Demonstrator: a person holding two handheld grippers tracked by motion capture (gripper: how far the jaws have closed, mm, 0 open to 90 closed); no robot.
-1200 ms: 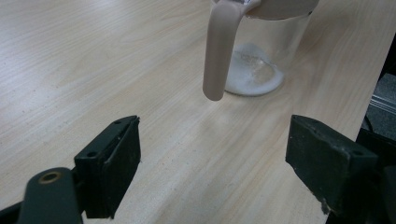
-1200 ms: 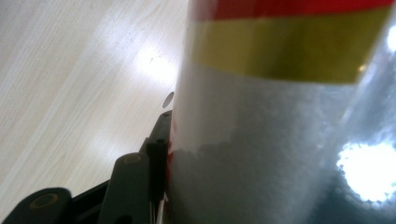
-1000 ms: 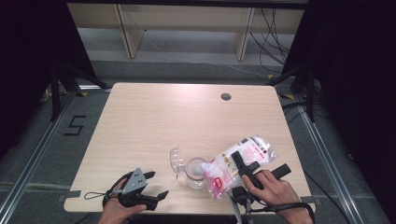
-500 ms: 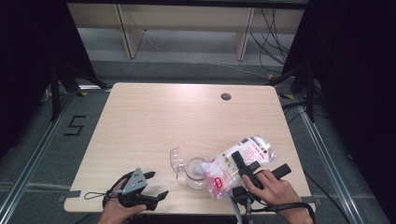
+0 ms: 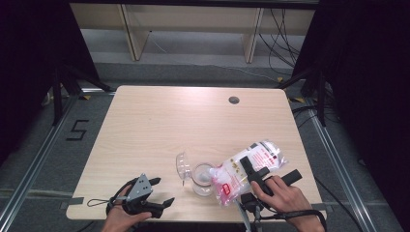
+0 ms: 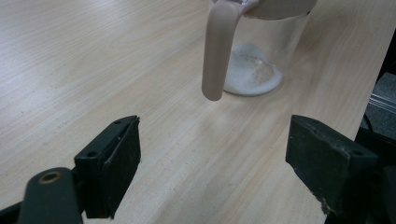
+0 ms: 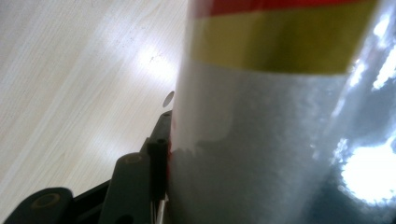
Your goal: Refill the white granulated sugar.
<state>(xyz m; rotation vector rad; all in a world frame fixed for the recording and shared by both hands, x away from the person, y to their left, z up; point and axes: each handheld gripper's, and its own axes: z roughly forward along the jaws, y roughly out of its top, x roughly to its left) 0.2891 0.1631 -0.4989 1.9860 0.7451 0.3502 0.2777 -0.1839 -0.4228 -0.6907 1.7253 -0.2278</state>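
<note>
Tipped over the glass jar (image 5: 203, 178) by the right gripper (image 5: 258, 175) clamped on it, the bag (image 5: 246, 169) was mid-pour, little white powder (image 6: 252, 74) gathered, while the left gripper (image 5: 157, 193) waited wide and empty.

Tilted bag (image 5: 244, 169) over jar (image 5: 202, 178), perhaps pouring

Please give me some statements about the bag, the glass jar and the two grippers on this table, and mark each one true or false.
1. The right gripper is clamped on the plastic bag. True.
2. The bag is tilted with its lower end at the glass jar. True.
3. The left gripper holds the jar by its handle. False: its jaws stand open on the table, apart from the jar.
4. The jar is empty. False: white powder lies at its bottom.
5. The jar's lid is closed. False: it is flipped open to the side.
</note>
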